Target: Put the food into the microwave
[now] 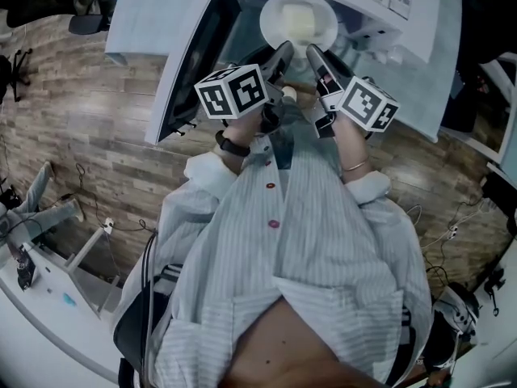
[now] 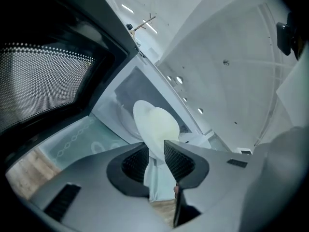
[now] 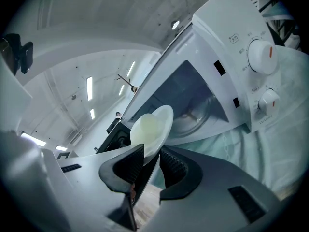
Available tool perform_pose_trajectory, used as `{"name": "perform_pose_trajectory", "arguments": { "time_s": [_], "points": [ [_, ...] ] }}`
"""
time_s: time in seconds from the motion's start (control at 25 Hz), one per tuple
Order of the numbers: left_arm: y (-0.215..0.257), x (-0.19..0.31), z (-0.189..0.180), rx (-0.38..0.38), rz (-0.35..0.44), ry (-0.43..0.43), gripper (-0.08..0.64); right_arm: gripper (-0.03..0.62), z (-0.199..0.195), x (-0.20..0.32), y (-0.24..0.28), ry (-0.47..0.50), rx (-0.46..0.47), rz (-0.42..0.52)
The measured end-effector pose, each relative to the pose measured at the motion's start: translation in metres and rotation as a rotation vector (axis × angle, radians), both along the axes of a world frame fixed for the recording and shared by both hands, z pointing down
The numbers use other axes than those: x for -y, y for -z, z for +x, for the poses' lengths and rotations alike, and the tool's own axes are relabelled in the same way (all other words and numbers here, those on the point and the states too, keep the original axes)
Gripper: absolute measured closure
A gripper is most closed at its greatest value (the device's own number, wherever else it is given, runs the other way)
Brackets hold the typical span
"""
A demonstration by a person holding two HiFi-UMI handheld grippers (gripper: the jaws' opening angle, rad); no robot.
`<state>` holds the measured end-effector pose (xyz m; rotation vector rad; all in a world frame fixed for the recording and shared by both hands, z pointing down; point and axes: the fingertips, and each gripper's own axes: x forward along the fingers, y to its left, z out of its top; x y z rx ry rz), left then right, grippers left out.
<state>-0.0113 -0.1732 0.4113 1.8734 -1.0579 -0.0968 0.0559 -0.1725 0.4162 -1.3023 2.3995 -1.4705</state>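
Observation:
A white plate (image 1: 299, 18) with a pale mound of food (image 1: 297, 21) hovers at the mouth of the white microwave (image 1: 404, 47), whose dark-windowed door (image 1: 194, 63) stands open to the left. My left gripper (image 1: 283, 52) is shut on the plate's near-left rim and my right gripper (image 1: 317, 55) is shut on its near-right rim. In the left gripper view the plate (image 2: 154, 124) sticks up between the ribbed pads (image 2: 177, 159), with the cavity (image 2: 120, 100) behind it. The right gripper view shows the plate (image 3: 153, 125) clamped in the right gripper (image 3: 152, 161), before the glass turntable (image 3: 195, 115).
The microwave's two knobs (image 3: 261, 57) are on its right panel. It stands on a pale green cloth (image 3: 260, 149). Wooden floor (image 1: 73, 111) with cables lies to the left, a white table edge (image 1: 48, 297) at lower left, and an office chair (image 1: 89, 10) at top left.

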Motion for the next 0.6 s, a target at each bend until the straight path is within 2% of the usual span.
{"name": "perform_pose_trajectory", "arguments": {
  "time_s": [0.6],
  "points": [
    [-0.011,0.021,0.017,0.006,-0.011,0.031,0.466,0.48,0.017,0.023,-0.01,0.037,-0.014,0.001]
  ]
}}
